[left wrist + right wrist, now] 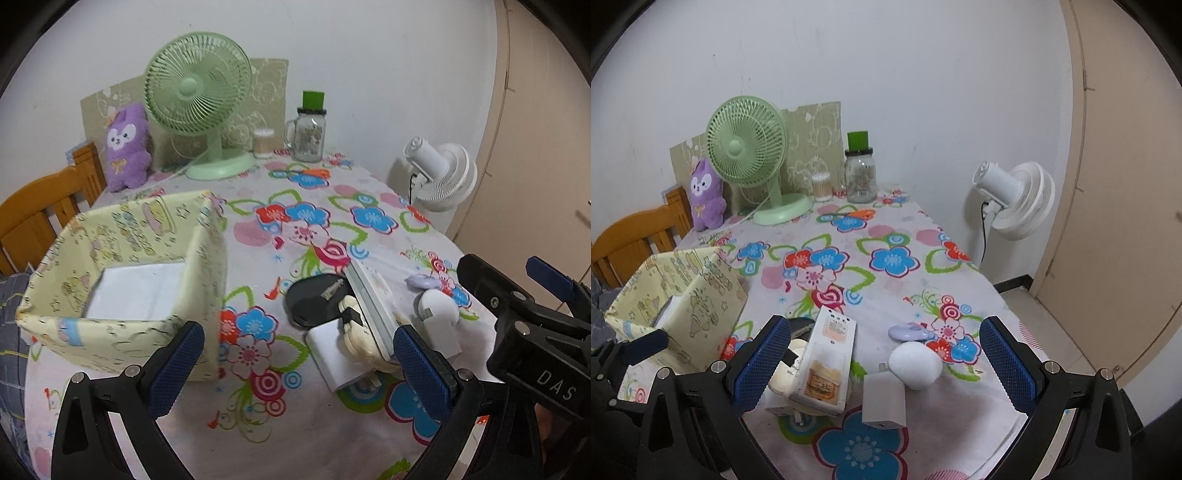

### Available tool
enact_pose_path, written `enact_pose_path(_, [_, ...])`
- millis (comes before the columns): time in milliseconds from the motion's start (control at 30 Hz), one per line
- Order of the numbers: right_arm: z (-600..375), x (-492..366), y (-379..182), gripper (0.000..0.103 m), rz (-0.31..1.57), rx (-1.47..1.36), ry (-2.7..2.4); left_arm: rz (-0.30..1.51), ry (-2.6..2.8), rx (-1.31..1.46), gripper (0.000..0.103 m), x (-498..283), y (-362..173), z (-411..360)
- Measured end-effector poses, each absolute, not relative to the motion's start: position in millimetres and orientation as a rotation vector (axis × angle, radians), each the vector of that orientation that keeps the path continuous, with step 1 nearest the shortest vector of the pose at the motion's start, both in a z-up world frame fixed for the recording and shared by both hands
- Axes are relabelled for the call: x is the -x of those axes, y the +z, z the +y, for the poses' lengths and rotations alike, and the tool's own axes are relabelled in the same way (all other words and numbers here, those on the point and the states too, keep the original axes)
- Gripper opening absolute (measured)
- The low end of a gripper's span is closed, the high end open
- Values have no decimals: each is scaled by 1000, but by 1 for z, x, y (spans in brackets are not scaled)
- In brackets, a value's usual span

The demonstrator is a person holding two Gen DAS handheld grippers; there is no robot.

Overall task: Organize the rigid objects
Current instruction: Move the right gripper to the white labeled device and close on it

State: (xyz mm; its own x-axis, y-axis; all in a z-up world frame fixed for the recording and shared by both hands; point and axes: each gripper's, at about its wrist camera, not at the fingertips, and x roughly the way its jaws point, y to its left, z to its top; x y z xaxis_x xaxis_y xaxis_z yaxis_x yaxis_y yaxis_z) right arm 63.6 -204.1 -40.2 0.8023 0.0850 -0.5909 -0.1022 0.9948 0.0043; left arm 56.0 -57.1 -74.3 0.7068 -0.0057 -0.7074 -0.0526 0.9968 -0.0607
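Both of my grippers hang over the flowery surface [894, 236] with fingers spread wide, nothing in either. The left gripper [295, 369] sits low in its frame, the right gripper [882, 358] low in its own.

The clutter I'm sorting is bunched at lower centre of the right view: a white remote [827, 365] with a yellowish label, propped tilted on a cream plug [783, 376] and a white charger block [332, 354]. Just right of it stands a second white adapter cube [884, 402], touching a white egg-shaped gadget [916, 363]. A small lilac oval thing [910, 332] lies just behind that. A black oval piece [314, 295] peeks out behind the remote.

The pale yellow fabric bin [122, 266] is at left of the left view, white base showing, apart from the pile.
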Motion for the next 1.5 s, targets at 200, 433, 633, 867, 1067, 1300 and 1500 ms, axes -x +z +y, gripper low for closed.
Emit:
enact_pose_path(200, [-206, -75, -58, 100, 683, 17, 103, 825, 10, 62, 103, -66, -90, -66])
enact_pose_path(433, [-200, -86, -72, 97, 731, 14, 128, 853, 14, 43, 103, -75, -102, -70])
enact_pose_path(633, [-192, -99, -84, 93, 781, -8, 159, 868, 20, 20, 103, -83, -110, -71])
enact_pose_path(867, [-181, -116, -100, 84, 863, -20, 199, 873, 5, 8, 103, -91, -114, -73])
enact_pose_path(1067, [-176, -122, -109, 73, 910, -42, 244, 873, 6, 11, 103, -95, -116, -72])
enact_pose_path(1300, [-174, -123, -110, 49, 926, -74, 290, 879, 14, 8, 103, -98, -116, -71])
enact_pose_path(1500, [-175, -123, -111, 49, 932, -84, 303, 882, 21, 9, 103, -97, -116, -71])
